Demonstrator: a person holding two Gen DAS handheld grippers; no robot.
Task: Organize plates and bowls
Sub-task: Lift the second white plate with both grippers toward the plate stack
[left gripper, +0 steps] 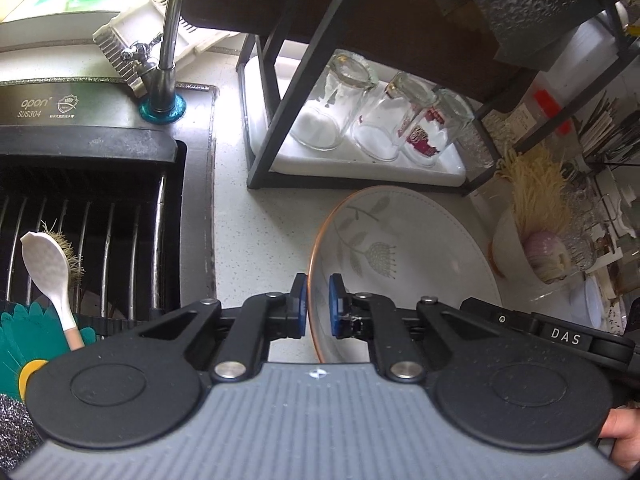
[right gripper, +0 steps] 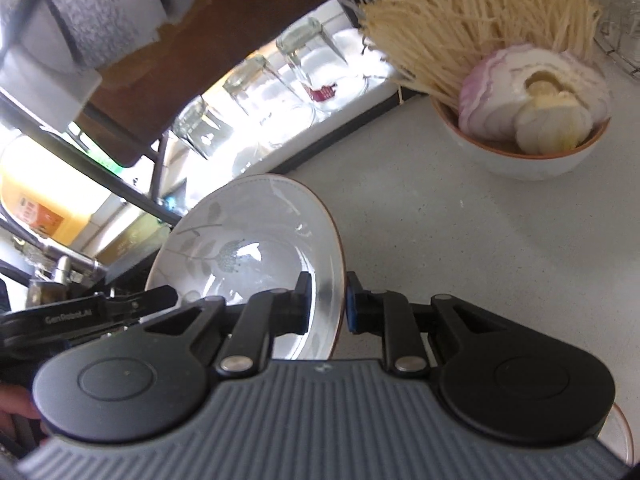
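A white floral bowl with a copper rim is held over the white counter. My left gripper is shut on its left rim, one blue pad on each side. In the right wrist view the same bowl shows tilted, and my right gripper is shut on its right rim. The left gripper's body shows at the bowl's far side. A second bowl, holding noodles, a cut red onion and garlic, stands on the counter to the right; it also shows in the left wrist view.
A black rack with a white tray holds upturned glasses behind the bowl. The sink with faucet, a white spoon and a brush lies left. A plate rim shows at lower right.
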